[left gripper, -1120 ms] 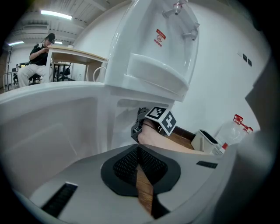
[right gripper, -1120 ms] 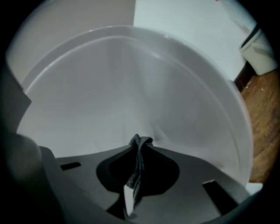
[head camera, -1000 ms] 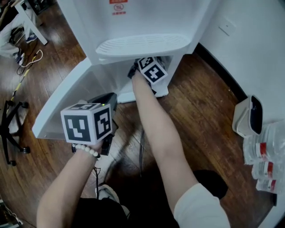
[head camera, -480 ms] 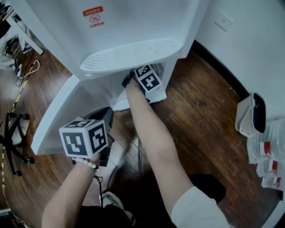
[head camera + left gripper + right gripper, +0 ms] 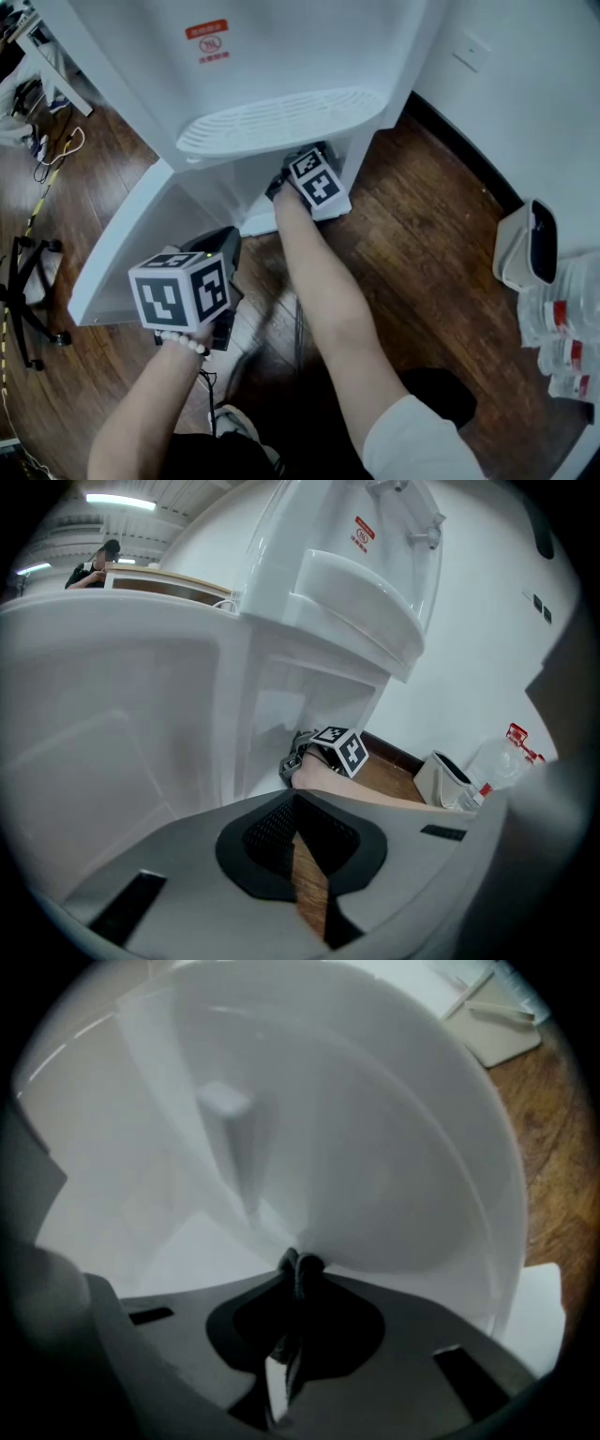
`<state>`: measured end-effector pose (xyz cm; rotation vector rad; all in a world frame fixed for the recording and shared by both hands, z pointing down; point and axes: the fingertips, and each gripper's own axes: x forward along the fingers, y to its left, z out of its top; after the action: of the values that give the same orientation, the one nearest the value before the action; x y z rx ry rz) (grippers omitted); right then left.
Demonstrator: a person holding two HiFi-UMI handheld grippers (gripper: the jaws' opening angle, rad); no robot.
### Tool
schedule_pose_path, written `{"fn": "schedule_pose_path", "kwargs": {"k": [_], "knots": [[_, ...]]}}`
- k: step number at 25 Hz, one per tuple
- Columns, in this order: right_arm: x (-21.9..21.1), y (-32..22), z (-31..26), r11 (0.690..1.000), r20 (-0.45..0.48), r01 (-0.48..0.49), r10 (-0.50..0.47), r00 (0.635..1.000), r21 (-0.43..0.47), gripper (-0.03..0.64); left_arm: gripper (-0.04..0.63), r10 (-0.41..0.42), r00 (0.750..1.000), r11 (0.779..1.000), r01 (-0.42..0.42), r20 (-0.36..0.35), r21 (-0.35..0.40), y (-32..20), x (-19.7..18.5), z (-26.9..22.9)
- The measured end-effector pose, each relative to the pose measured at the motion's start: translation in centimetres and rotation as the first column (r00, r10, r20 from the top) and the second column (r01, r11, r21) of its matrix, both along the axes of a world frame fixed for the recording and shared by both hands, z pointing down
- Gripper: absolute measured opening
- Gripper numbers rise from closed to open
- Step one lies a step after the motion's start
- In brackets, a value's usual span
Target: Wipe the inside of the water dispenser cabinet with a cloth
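The right tongs (image 5: 296, 1281) are reaching into the open cabinet (image 5: 178, 1241) at the foot of the white water dispenser (image 5: 281, 47), just under the ribbed drip tray (image 5: 281, 120). Their jaws are pressing together on a dark cloth (image 5: 306, 1265). A small bunched fold of it is poking out past the tips, and a strip of it is hanging down in the narrow slot behind them. In the right gripper view the pinched cloth is sitting close against the cabinet's pale curved inner wall; whether it is touching the wall cannot be told. From the head view the person's right forearm is stretching forward into the opening, with only the marker cube and a bit of dark material showing at the cabinet's mouth.

The left tongs (image 5: 296, 803) are hovering outside, in front of the swung-open cabinet door (image 5: 131, 244) and above the wooden floor (image 5: 422, 234). Their jaws are meeting at the tips with nothing between them, and only a thin wedge of floor is showing behind. They are pointing toward the cabinet, well apart from the cloth. A beaded bracelet (image 5: 183, 320) is circling the left wrist.

Off to the right, a white container (image 5: 520, 248) and some clear bottles (image 5: 562, 328) are standing on the floor near the wall.
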<state>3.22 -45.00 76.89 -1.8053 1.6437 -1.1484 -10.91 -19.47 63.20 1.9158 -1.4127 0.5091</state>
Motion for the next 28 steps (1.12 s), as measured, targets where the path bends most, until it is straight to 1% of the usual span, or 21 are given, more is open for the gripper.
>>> {"fn": "schedule_pose_path", "kwargs": {"k": [4,9,11,15,17,19,22,28], "knots": [[-1.1,0.4,-5.0,0.994,-0.041,0.034,-0.030,0.999,0.108,0.035,-0.003,0.016,1.000,1.000,-0.016,0.000,0.017,0.0,0.9,-0.8],[-1.6,2.2,-11.0,0.969,-0.024,0.042,-0.037,0.999,0.243,0.035,-0.003,0.028,1.000,0.999,-0.028,-0.006,0.044,-0.2,1.9,-1.9],[-1.4,2.8,-12.4,0.960,-0.016,0.037,-0.034,0.999,0.278,0.035,-0.003,0.029,1.000,0.998,-0.028,-0.007,0.053,-0.2,2.0,-2.2],[-0.5,3.3,-14.2,0.946,-0.032,0.033,-0.024,0.999,0.323,0.035,-0.003,0.027,1.000,0.998,-0.027,-0.007,0.061,-0.2,2.1,-2.6],[0.1,3.3,-13.8,0.952,0.002,0.010,-0.011,1.000,0.307,0.035,-0.003,0.026,1.000,0.998,-0.026,-0.003,0.063,-0.2,2.0,-2.7],[0.8,3.2,-12.4,0.964,0.050,-0.021,0.008,0.999,0.264,0.035,-0.003,0.024,1.000,0.998,-0.024,-0.001,0.063,-0.3,1.9,-2.6],[1.0,3.3,-9.8,0.980,0.080,-0.034,0.018,0.997,0.197,0.035,-0.002,0.023,1.000,0.998,-0.023,-0.003,0.064,-0.2,1.9,-2.7],[0.5,3.4,-5.6,0.994,0.063,-0.019,0.012,0.998,0.110,0.035,-0.003,0.023,1.000,0.998,-0.023,-0.001,0.061,-0.4,2.1,-2.6]]}}
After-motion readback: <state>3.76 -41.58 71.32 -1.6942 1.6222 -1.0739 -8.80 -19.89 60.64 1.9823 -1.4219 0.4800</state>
